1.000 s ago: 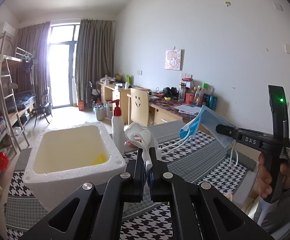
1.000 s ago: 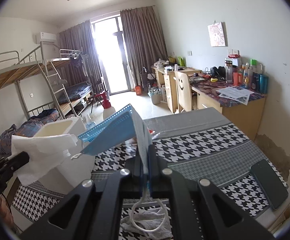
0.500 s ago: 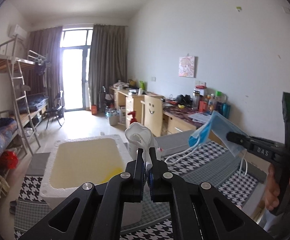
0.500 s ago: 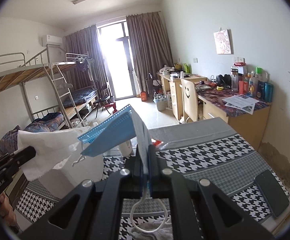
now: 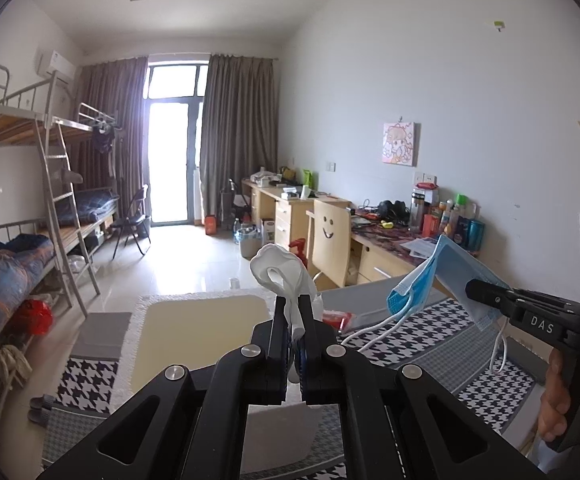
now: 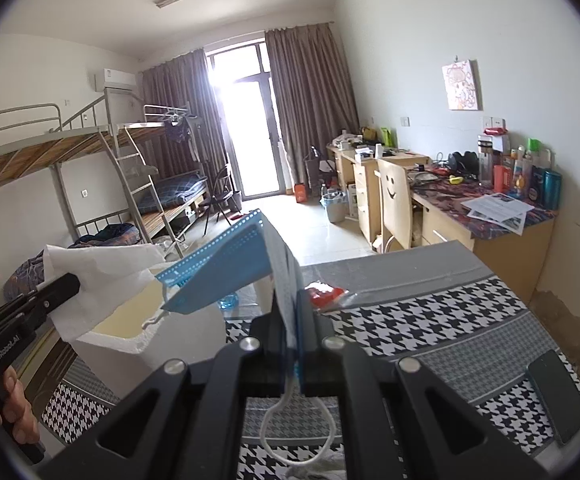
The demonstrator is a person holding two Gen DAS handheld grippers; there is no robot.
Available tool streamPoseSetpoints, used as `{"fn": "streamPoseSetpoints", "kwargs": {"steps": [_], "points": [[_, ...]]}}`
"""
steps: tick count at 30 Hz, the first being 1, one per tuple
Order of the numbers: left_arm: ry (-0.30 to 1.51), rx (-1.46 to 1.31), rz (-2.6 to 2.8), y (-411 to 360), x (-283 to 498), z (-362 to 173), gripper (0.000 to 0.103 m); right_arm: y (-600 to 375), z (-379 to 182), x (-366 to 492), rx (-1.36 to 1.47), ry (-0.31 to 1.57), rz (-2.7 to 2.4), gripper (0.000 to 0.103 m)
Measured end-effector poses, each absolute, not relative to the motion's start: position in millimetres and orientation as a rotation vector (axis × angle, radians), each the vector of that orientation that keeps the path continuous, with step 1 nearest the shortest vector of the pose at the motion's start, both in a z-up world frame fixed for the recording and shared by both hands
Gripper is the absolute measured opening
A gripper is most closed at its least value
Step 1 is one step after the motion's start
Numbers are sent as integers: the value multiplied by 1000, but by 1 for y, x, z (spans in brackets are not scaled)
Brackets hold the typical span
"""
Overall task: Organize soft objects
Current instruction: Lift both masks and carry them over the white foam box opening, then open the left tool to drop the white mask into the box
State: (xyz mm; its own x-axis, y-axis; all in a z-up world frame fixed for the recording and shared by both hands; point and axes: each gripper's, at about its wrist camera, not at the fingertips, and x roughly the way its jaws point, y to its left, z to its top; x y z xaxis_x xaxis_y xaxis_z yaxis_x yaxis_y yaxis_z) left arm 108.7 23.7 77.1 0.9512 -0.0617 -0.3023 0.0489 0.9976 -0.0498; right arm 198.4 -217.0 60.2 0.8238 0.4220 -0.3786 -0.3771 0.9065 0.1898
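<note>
The left gripper (image 5: 294,312) was closed on a white tissue (image 5: 280,270) above the foam box (image 5: 194,320). The right gripper (image 6: 293,316) pinched a blue face mask (image 6: 226,264) beside it.

Two grippers: the left gripper (image 5: 294,312) and the right gripper (image 6: 290,312). One white tissue (image 5: 286,276), one blue face mask (image 6: 226,268). One white foam box (image 5: 194,336). One bench covered in a checked cloth (image 6: 429,320), with one dark phone (image 6: 557,396) and one red packet (image 6: 323,292). One chair with a smiley face (image 5: 329,236). Two bunk beds (image 5: 30,200).
</note>
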Motion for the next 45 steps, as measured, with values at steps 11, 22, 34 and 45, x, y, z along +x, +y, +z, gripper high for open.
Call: {"fn": "streamPoseSetpoints", "kwargs": {"steps": [11, 22, 34, 45], "points": [[306, -35, 31, 37, 115, 79, 4, -185, 69, 204, 80, 424, 511, 7], [327, -30, 118, 51, 126, 73, 4, -161, 68, 208, 45, 442, 586, 7], [384, -34, 129, 58, 141, 62, 4, -157, 68, 212, 41, 457, 591, 7], [436, -53, 134, 71, 150, 50, 49, -153, 66, 221, 26, 472, 569, 7]]}}
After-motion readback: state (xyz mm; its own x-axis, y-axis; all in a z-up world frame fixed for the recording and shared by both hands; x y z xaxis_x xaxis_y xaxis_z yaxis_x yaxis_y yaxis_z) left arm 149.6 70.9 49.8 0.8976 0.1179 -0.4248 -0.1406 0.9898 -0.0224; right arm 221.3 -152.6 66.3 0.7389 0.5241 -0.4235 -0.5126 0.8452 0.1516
